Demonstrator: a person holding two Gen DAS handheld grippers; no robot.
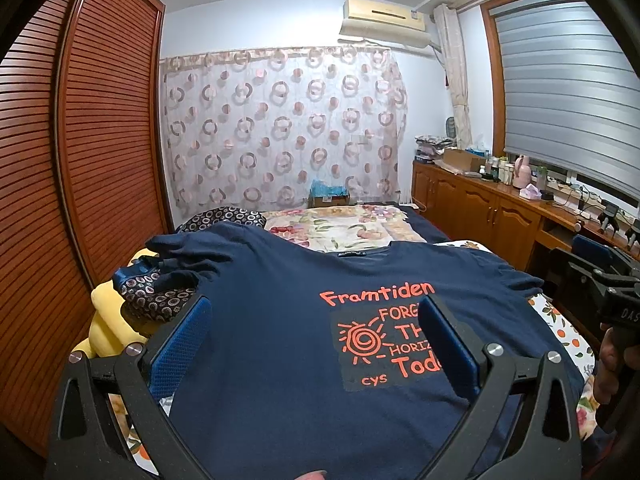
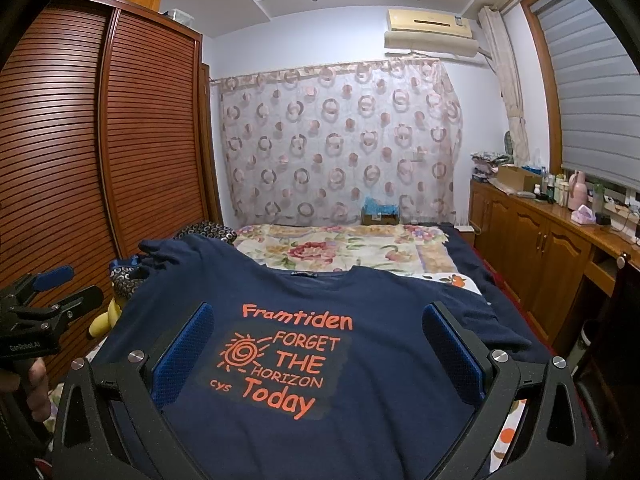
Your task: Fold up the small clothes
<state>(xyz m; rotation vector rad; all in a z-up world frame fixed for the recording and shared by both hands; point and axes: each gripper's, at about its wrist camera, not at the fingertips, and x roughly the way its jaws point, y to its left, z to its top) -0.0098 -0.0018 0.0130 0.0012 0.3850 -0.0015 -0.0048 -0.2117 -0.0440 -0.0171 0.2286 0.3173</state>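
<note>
A navy T-shirt (image 1: 280, 312) (image 2: 360, 420) with orange print lies spread face up on the bed, collar at the far side, sleeves out to both sides. My left gripper (image 1: 316, 320) hovers over the shirt's lower left part, jaws wide apart with nothing between the blue pads. My right gripper (image 2: 318, 324) hangs over the shirt's lower middle, also open and empty. The left gripper (image 2: 60, 284) shows at the left edge of the right wrist view, and the right gripper (image 1: 600, 280) at the right edge of the left wrist view, each held by a hand.
A dark circle-patterned cloth (image 1: 160, 292) and a yellow pillow (image 1: 108, 332) lie left of the shirt. A floral quilt (image 2: 340, 248) covers the far bed. A slatted wardrobe (image 1: 80, 160) stands left, a wooden cabinet (image 2: 540, 248) with bottles right.
</note>
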